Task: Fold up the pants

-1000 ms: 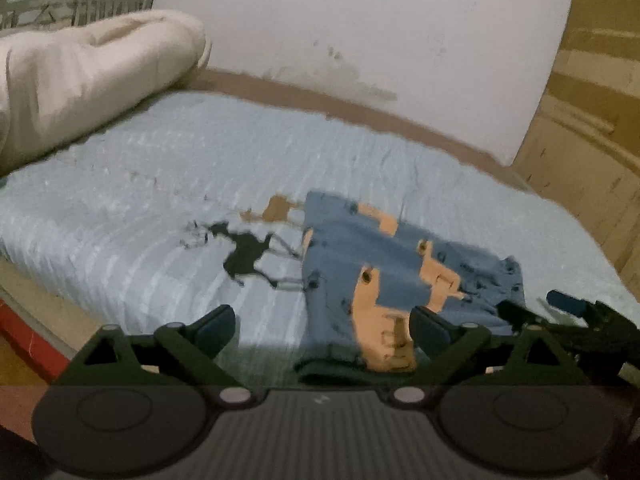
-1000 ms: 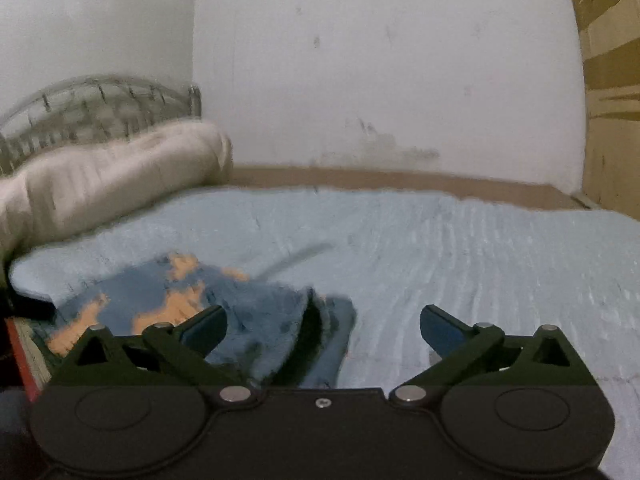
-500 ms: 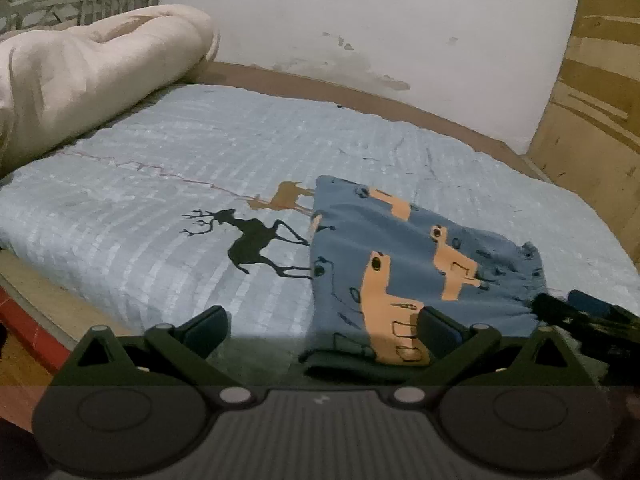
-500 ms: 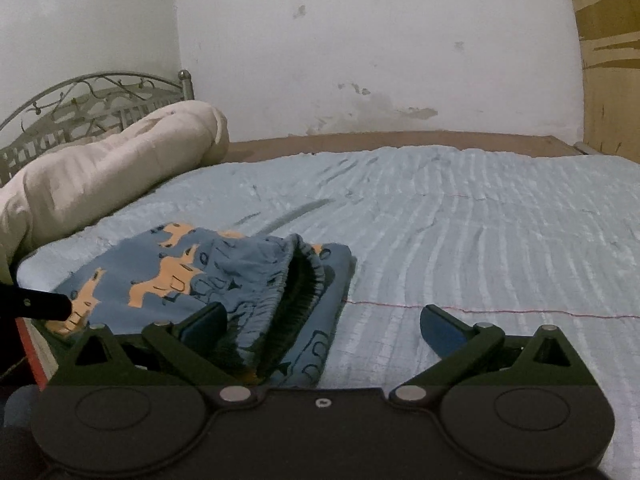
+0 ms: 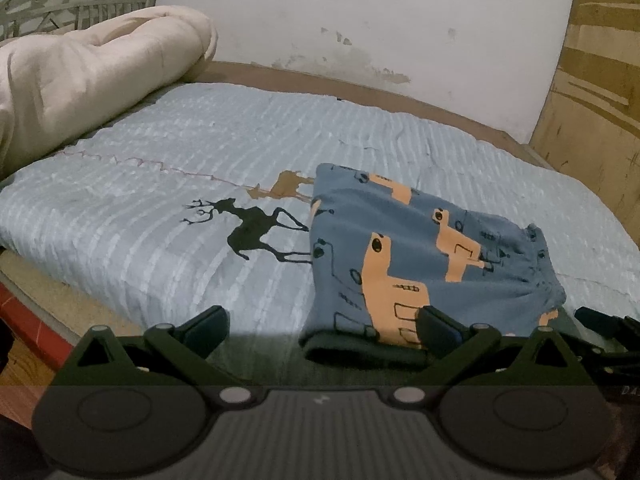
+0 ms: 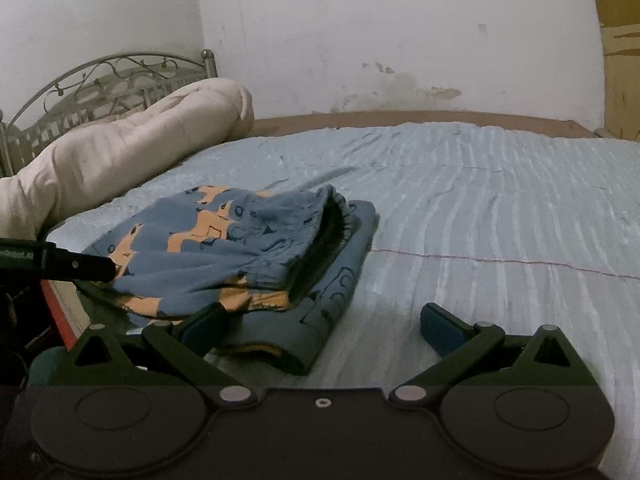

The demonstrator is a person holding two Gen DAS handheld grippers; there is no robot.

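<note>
Pants (image 5: 420, 256), blue with orange printed shapes, are seen lying folded into a small stack on the light blue bedspread (image 5: 160, 208), near the front edge of the bed. In the right wrist view the gathered waistband gapes open on top of the stack, and a lower layer is left sticking out beneath it. The near edge of the stack is partly covered by the fingers in both views, so how many layers lie there cannot be made out.

The left gripper (image 5: 322, 326) is held with its jaws wide apart, having just been opening; only its right finger stands in front of the pants' near edge, and whether the cloth is touched cannot be told. The right gripper (image 6: 320, 320) is likewise spread wide, with the stack's corner lying between its fingers unclamped.

A black deer print (image 5: 248, 232) is shown on the bedspread just beside the pants; a brown one behind it is partly hidden. A rolled cream duvet (image 6: 132, 148) is cut off at the left, before a metal headboard (image 6: 100, 80).
</note>
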